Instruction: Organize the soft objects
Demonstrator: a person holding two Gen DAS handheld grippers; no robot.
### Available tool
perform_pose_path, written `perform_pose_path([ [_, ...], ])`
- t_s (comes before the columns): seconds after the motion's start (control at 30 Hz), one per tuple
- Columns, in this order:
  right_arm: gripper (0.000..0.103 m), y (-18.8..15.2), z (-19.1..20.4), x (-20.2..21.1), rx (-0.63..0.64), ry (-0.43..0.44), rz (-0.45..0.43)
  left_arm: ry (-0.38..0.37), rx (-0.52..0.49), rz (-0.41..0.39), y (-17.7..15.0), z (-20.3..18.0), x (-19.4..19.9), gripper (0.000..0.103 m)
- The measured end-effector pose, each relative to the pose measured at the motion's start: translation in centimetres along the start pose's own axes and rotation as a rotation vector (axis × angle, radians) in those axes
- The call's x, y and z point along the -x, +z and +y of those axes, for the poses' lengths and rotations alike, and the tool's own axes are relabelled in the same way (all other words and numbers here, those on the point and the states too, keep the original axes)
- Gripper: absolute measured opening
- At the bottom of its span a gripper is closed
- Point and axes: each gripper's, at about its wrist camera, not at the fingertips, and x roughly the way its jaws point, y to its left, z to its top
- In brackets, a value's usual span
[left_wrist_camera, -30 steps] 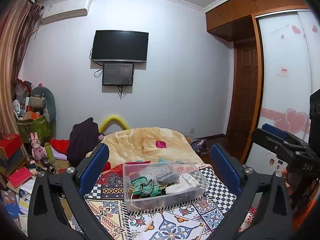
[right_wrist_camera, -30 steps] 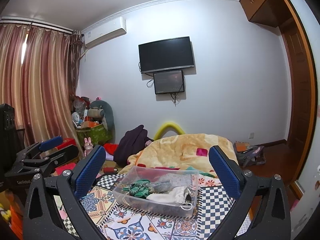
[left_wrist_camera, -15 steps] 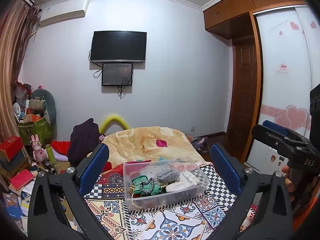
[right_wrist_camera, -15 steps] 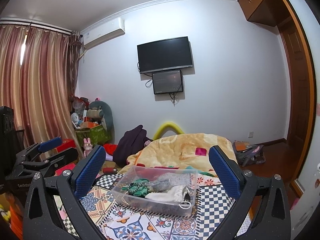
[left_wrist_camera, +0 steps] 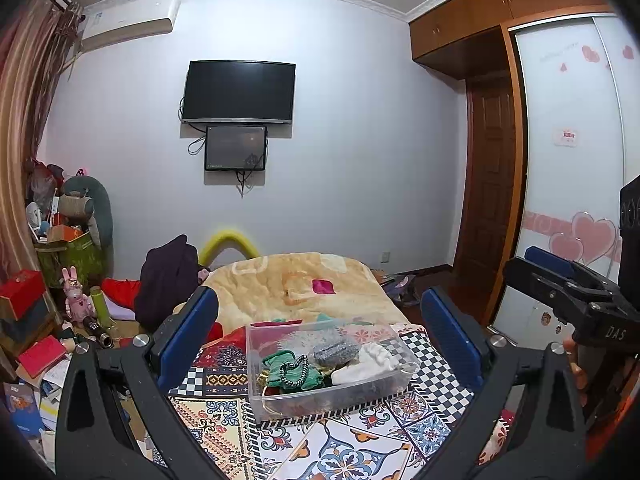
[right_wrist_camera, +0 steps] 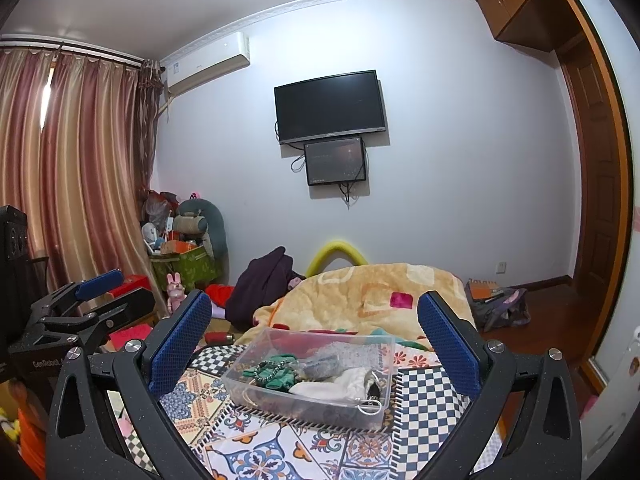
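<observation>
Soft objects sit heaped in the clear plastic bin (left_wrist_camera: 328, 364): a green knitted piece (left_wrist_camera: 294, 372) with a dark chain across it, a grey glittery pouch (left_wrist_camera: 335, 354) and a white cloth (left_wrist_camera: 370, 362). The bin rests on the patterned cover (left_wrist_camera: 344, 440) of the bed, in front of the yellow blanket (left_wrist_camera: 304, 288).

Your left tongs (left_wrist_camera: 320, 324) are spread wide with nothing between the 2 blue pads, and they hang above and short of the bin. Your right tongs (right_wrist_camera: 314, 326) are just as wide and just as empty, on the other side; each shows at the edge of the other's view.

With everything already in the bin and both tongs bare, this fits either a pile waiting to be pulled out and sorted, or a finished load with the tongs drawn back. I cannot settle which from here, so I name no move for you.

Against the frames from 1 second and half a second back, the bin and its contents lie the same. Only the framing has drifted slightly, and both tongs keep the same wide gap.
</observation>
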Motion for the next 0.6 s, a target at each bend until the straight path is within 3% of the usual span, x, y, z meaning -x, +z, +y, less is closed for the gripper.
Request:
perform_pose_path([
  [0.6,0.103,0.09,-0.14,-0.33,0.012,-0.002,0.005,-0.012,0.022,-0.002,0.17,0.04,0.11,0.103],
])
